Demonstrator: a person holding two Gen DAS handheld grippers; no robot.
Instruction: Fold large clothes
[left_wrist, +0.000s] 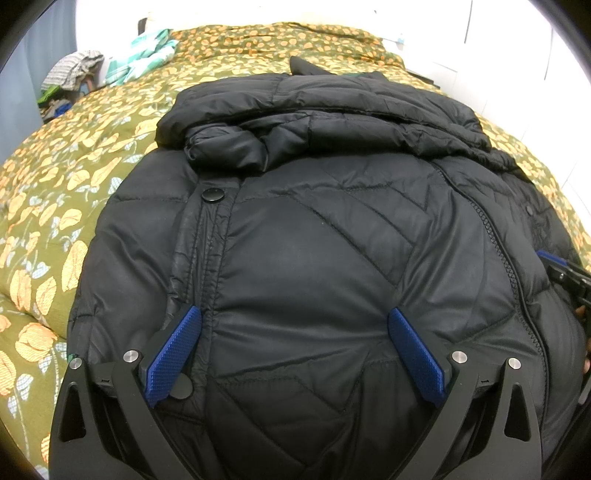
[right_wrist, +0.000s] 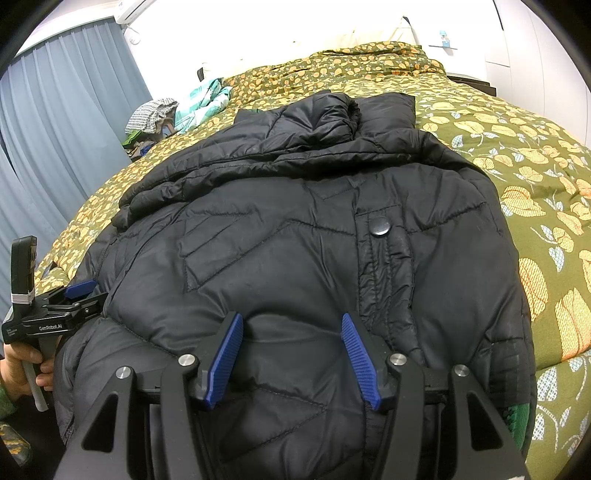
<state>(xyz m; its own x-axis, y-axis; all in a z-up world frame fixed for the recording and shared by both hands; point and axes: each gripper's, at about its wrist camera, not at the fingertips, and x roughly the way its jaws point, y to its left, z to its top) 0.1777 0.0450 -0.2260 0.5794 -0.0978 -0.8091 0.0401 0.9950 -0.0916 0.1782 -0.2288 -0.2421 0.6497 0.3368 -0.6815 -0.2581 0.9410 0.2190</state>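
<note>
Black quilted puffer jacket (left_wrist: 314, 240) spread across a bed, on a green quilt with orange leaf print (left_wrist: 55, 206). Front side up, closed placket with a round snap button (right_wrist: 380, 226) showing. Sleeves apparently already folded in across the upper chest, lying in rumpled bands, with the hood or collar bunched at the far end toward the headboard. Lower body of the jacket still full length, hanging toward the near edge of the bed.

Left gripper (left_wrist: 295, 347) hovering over the near hem area, jaws spread wide, holding nothing. Right gripper (right_wrist: 291, 354) likewise over the hem, jaws moderately apart, empty, blue pads (right_wrist: 356, 354) just above the fabric.

Judged roughly midway: sleeves in, bottom-to-top fold not yet made, final tidy packet still to come.

Heap of other clothes (right_wrist: 155, 110) and a striped teal cloth (right_wrist: 203, 99) at the far side of the bed, grey curtain (right_wrist: 66, 110) beyond.
</note>
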